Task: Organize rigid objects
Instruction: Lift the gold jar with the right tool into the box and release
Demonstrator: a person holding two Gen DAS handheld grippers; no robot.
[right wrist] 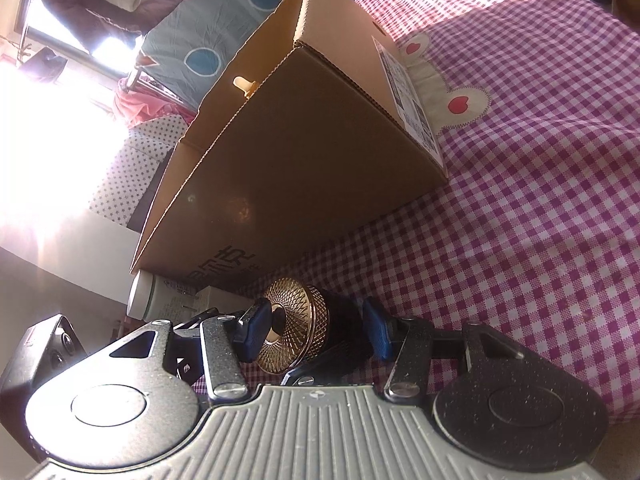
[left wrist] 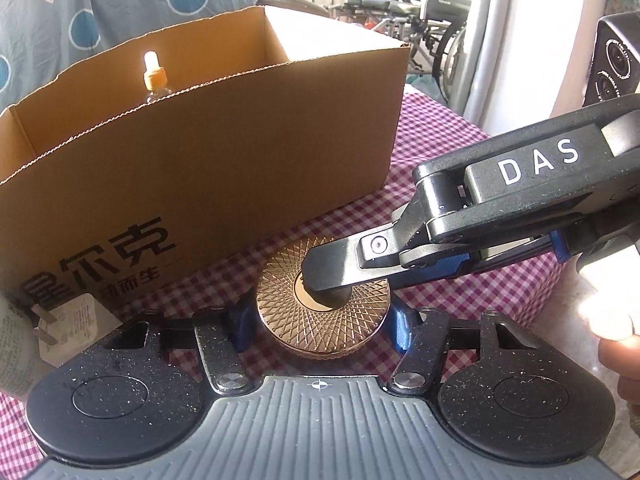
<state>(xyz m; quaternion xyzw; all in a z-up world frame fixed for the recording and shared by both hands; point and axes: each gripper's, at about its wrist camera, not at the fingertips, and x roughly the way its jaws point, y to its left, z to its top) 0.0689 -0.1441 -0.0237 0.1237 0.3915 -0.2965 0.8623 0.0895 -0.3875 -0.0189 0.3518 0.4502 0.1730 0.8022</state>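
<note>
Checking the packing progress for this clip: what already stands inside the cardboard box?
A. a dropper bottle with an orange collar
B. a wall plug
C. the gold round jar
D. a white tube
A: the dropper bottle pokes up above the cardboard box rim, while the gold jar sits outside on the checked cloth.

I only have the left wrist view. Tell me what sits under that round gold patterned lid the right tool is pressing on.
Observer: The round gold patterned lid tops a black body, held between the right tool's pads.
Operator: Report the brown cardboard box's end wall I can't see.
Observer: The brown cardboard box carries a white printed label there.
Operator: Say what lies beside that end.
Observer: A pale cloth patch with red hearts, on the purple checked tablecloth.
</note>
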